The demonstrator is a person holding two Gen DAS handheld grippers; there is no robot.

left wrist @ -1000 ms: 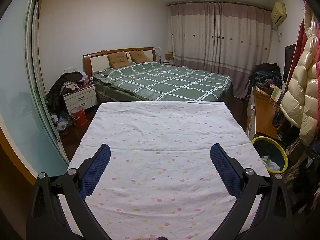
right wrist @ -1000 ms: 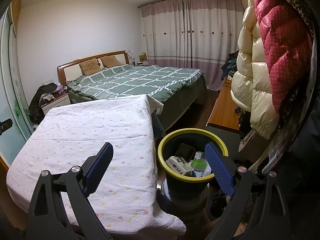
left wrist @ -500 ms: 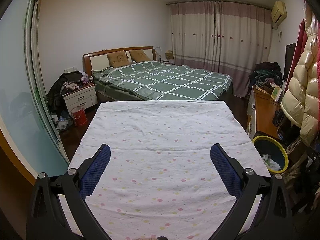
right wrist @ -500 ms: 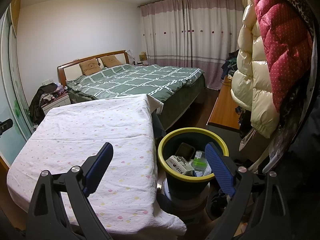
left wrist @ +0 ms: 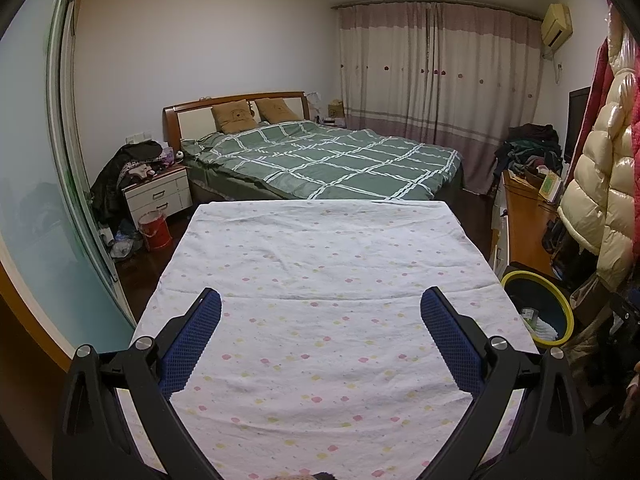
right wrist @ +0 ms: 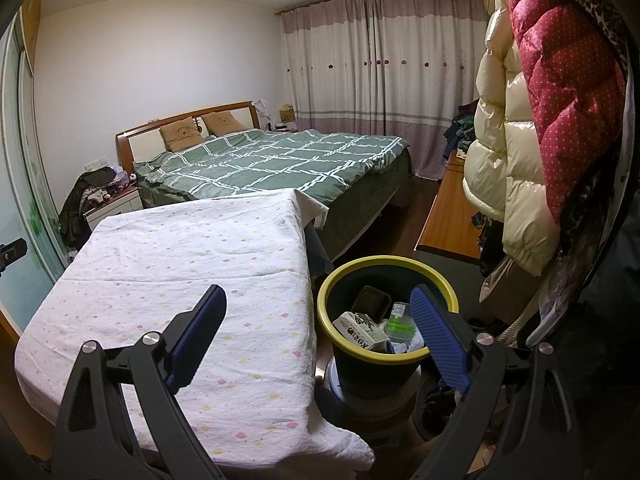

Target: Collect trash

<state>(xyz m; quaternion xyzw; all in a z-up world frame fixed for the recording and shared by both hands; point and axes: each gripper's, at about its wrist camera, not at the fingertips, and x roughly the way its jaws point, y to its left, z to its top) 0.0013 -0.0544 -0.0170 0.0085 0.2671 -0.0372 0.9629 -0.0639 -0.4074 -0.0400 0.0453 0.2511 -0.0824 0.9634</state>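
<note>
A dark bin with a yellow rim stands on the floor right of the cloth-covered table. Inside it lie a white carton, a small clear bottle with a green band and a dark container. My right gripper hangs open above the table's right edge and the bin, with nothing between its fingers. My left gripper is open over the table, holding nothing. The bin shows at the right of the left wrist view.
A bed with a green checked quilt lies beyond the table. Puffy coats hang at the right over a wooden cabinet. A nightstand heaped with clothes and a red bucket sit at the left by a sliding glass door.
Both views shift only slightly; the left gripper has eased back a little. Both grippers stay open and the bin's contents look the same.
</note>
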